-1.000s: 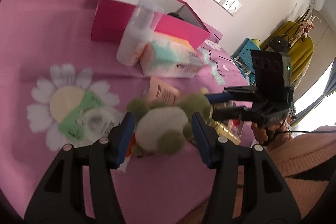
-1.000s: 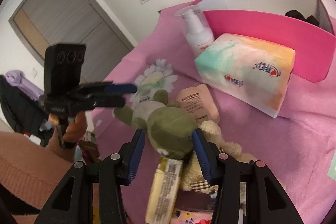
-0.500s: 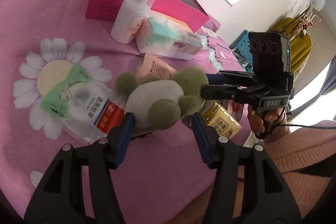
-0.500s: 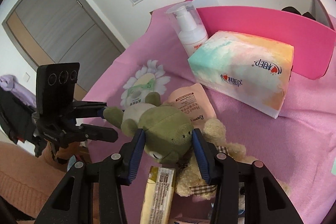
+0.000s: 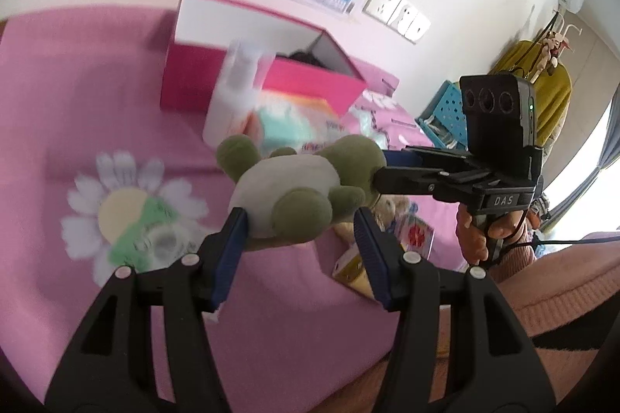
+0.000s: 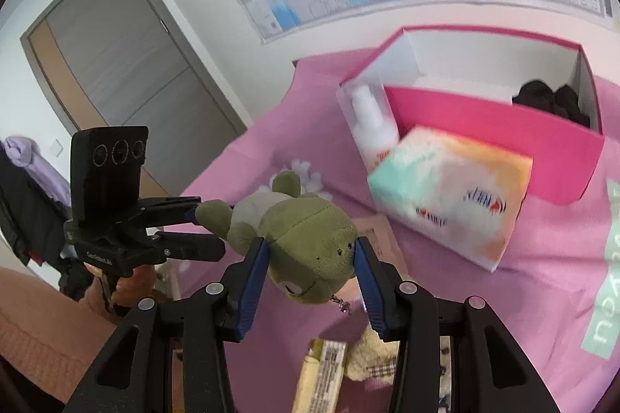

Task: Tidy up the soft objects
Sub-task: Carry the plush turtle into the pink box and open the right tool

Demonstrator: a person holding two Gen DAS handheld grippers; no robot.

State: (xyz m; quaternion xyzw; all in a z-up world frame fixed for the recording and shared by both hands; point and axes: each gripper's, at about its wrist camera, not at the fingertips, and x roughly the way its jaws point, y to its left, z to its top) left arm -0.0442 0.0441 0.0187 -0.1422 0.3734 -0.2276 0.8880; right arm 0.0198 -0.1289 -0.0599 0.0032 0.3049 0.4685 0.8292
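A green and white plush frog [image 5: 294,188] hangs in the air above the pink cloth, held from both ends. My left gripper [image 5: 298,223] is shut on its white body and legs. My right gripper [image 6: 310,250] is shut on its green head [image 6: 310,238]; it also shows in the left wrist view [image 5: 381,169], reaching in from the right. A beige plush bear [image 6: 372,355] lies on the cloth below. The open pink box [image 6: 503,126] stands at the back with something black [image 6: 550,103] inside.
A white pump bottle [image 6: 372,130] and a tissue pack [image 6: 449,196] stand in front of the box. A green-labelled packet [image 5: 147,238] lies on the daisy print. A yellow packet [image 6: 321,374] and a pink sachet [image 6: 379,231] lie near the bear.
Both grippers have lifted the frog off the cloth and carried it up, toward the box. The bear and packets stay on the cloth.
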